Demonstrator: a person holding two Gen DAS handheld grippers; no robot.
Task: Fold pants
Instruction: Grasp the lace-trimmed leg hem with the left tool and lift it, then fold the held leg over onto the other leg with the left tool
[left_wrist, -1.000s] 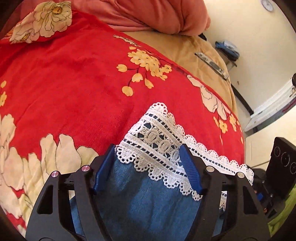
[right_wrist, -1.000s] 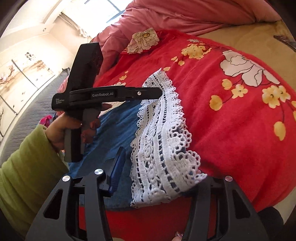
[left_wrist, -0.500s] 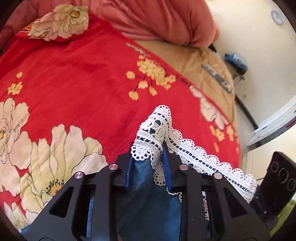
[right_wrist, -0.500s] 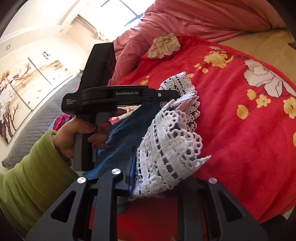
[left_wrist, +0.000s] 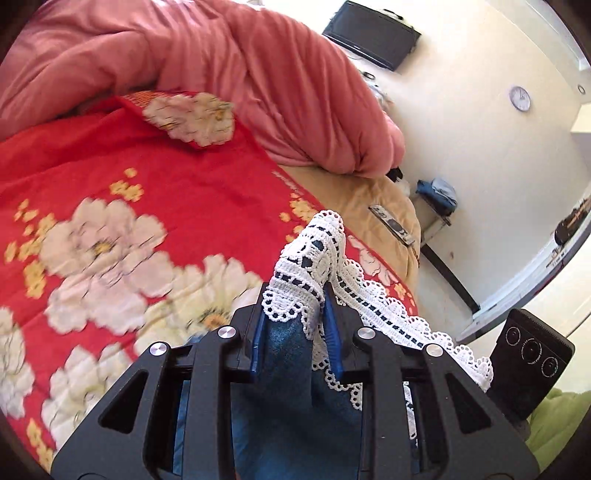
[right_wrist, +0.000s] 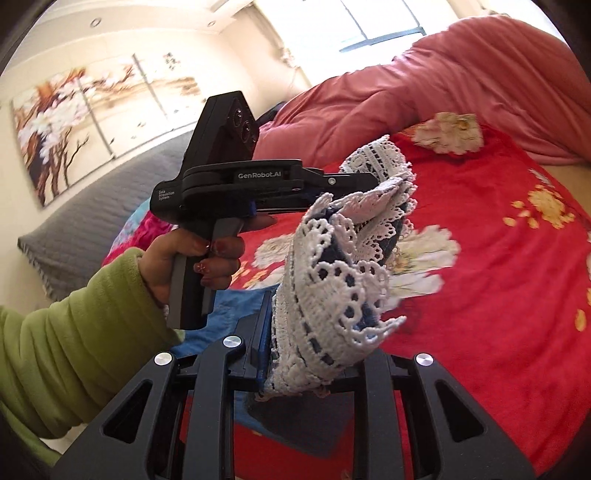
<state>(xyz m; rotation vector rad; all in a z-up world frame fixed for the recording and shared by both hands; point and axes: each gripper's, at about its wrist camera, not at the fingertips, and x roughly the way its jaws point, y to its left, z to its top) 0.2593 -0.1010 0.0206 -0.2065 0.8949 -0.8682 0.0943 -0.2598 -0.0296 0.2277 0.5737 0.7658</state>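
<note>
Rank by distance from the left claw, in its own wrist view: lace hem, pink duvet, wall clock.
1. lace hem of the pants, pinched in the left claw.
2. pink duvet, bunched across the bed ahead.
3. wall clock, upper right on the far wall.

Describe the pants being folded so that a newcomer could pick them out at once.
Start at the bed's red floral blanket. Above it, the left gripper and right gripper each pinch one garment: the blue denim pants. Their white lace hem sets them apart from the bedding.
</note>
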